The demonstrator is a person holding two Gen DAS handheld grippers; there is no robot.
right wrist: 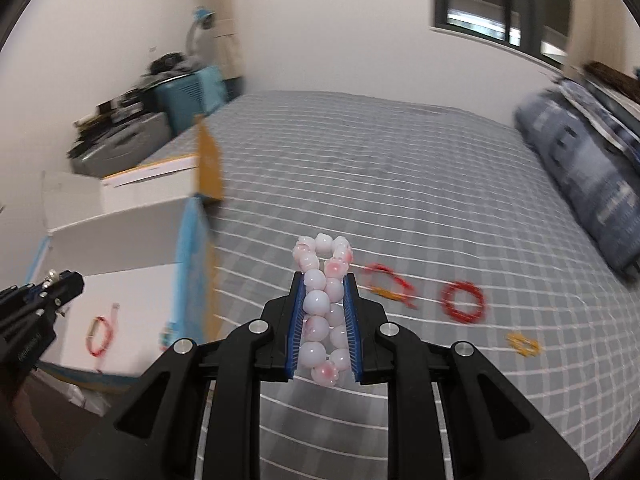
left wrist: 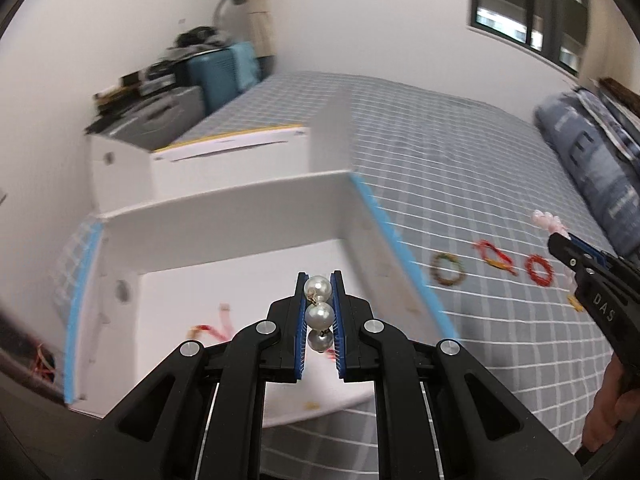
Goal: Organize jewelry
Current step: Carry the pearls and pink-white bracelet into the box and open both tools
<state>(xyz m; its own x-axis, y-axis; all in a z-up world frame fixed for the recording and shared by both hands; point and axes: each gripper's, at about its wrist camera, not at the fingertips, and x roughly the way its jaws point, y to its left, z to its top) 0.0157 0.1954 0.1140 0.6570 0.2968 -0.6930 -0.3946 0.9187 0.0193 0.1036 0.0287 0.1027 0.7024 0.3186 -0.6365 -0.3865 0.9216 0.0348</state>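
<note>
My left gripper [left wrist: 319, 284] is shut on a pearl earring [left wrist: 319, 314] and holds it above the open white box [left wrist: 224, 216] on the bed. The box holds a red bracelet [right wrist: 100, 332] and small pink pieces. My right gripper [right wrist: 322, 280] is shut on a pink-and-white bead bracelet [right wrist: 322, 304] above the bedspread, to the right of the box. It also shows at the right edge of the left wrist view [left wrist: 560, 240]. On the bed lie a green-red bracelet [left wrist: 448, 269], a red-and-gold bracelet [right wrist: 390, 282], a red bead bracelet [right wrist: 463, 302] and a small gold piece [right wrist: 523, 345].
The grey checked bedspread [right wrist: 400, 184] stretches to the wall. A second white box [left wrist: 224, 160] with a yellow rim stands behind the first. A folded blue quilt [right wrist: 580, 184] lies at the right. Suitcases and clutter [left wrist: 192, 76] stand at the back left.
</note>
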